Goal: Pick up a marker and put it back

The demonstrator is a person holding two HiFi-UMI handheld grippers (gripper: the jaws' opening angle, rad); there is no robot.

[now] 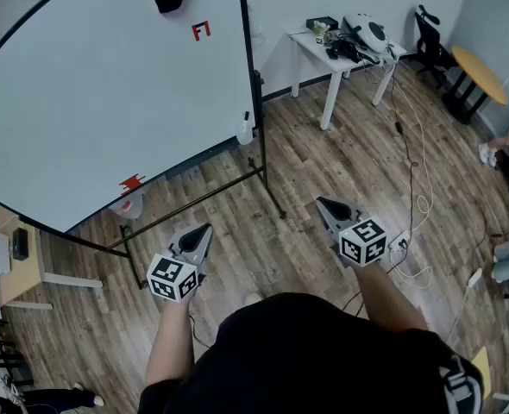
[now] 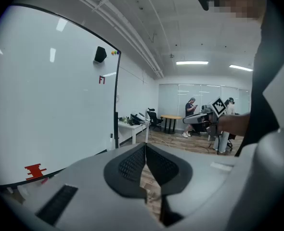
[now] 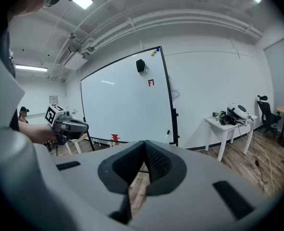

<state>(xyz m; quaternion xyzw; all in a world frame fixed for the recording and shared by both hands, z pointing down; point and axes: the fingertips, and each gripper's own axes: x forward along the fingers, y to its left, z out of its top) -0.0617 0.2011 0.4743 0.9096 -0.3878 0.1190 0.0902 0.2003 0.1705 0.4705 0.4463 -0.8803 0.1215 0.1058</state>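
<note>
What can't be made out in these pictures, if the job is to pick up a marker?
- Whether the small white thing on the frame of the whiteboard is a marker: it is too small in the head view to tell.
- The red thing at the board's lower edge: too small and blurred in every view.
- The clutter on the white table: too small to name.
</note>
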